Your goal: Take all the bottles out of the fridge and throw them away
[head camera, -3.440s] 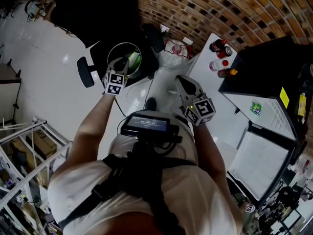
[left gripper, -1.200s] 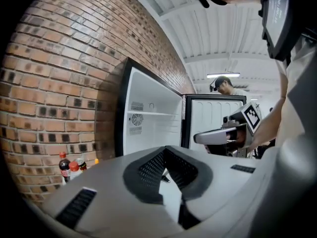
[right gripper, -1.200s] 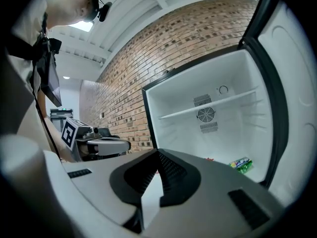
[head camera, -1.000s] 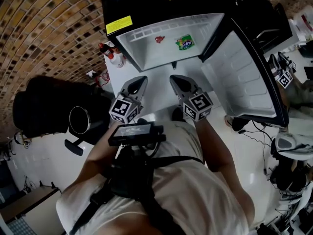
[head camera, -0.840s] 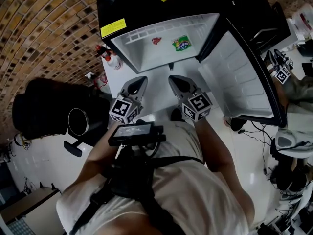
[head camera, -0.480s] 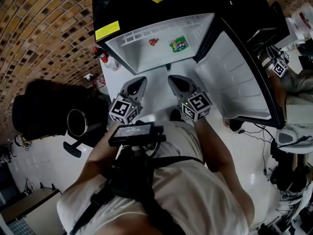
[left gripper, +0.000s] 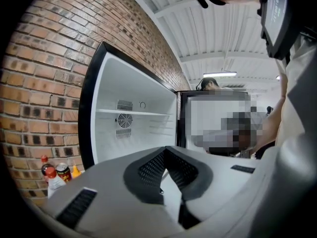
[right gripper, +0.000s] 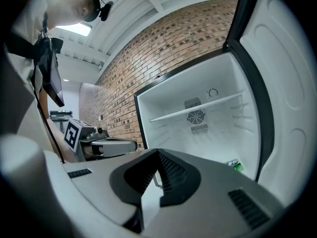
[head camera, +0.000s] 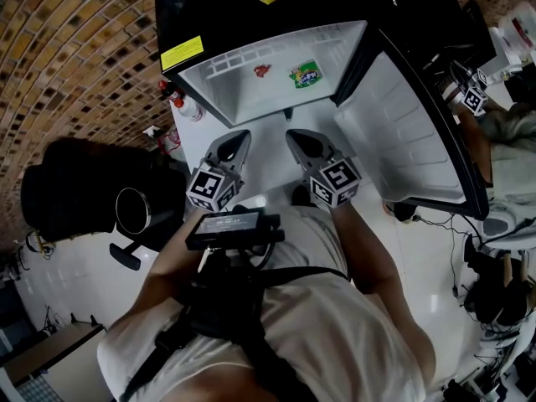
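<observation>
Bottles (red-capped) beside boxy fridge.

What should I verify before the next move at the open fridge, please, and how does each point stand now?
1. Fridge door swung wide: ok.
2. Left gripper free of load: ok, jaws together with nothing between them.
3. Right gripper free of load: ok, jaws together and empty.
4. Jaws opened ready for a grasp: not ok, both are shut.
5. A bottle left inside the fridge: cannot tell; only a green item and a small red item show there.
6. Round bin located: ok, on the floor at the person's left.
</observation>
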### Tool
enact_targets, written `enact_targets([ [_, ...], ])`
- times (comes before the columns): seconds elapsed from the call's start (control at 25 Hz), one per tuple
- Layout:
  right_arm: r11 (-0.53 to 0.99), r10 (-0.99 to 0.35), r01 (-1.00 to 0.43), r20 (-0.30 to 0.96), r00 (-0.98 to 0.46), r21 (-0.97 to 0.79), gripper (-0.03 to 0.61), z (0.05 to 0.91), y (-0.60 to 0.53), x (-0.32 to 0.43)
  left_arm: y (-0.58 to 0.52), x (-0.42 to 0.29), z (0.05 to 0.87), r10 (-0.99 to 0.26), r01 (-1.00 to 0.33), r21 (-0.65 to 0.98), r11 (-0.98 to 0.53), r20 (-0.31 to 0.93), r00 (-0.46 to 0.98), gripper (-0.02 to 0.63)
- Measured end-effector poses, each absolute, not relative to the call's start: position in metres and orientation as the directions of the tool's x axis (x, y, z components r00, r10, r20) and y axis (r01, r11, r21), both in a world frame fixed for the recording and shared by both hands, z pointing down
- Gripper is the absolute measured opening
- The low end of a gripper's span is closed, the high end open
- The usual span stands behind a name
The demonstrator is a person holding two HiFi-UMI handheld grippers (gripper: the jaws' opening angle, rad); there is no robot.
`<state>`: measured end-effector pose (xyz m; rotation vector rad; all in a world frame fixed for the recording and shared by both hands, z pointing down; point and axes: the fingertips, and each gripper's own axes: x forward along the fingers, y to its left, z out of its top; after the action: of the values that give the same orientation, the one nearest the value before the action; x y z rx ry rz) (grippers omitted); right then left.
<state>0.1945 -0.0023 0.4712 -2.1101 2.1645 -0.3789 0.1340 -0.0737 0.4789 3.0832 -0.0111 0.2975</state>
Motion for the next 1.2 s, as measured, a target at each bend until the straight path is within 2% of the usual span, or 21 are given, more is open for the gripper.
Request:
enact_targets([
  [0.24,0.006,-0.994,-0.97,0.106,-0.032,-0.242,-0.011,0.471,-0.004,0.196,-0.075,0.137,0.479,0.013,0.001,0.065,-0.998,0.179,0.984,0.005],
  [0.52,-0.005,-0.994,-0.968,0.107,-0.023,-0.251,-0.011,0.473,-0.001,0.198,-0.076,0.142,0.488,0.014,0.003,0.05,-0.999,0.222,0.975,0.003],
  [0.84,-0.024,-0.995,-0.964,0.104,-0.003,-0.265,-0.011,0.478,0.006,0.21,-0.068,0.164,0.501,0.045,0.054,-0.024,-0.998,0.291,0.956,0.003],
  [1.2,-0.045,-0.995,-0.951,0.095,0.016,-0.306,-0.011,0.489,0.021,0.222,-0.062,0.204,0.533,0.032,0.134,-0.198,-0.971,0.448,0.894,0.023],
])
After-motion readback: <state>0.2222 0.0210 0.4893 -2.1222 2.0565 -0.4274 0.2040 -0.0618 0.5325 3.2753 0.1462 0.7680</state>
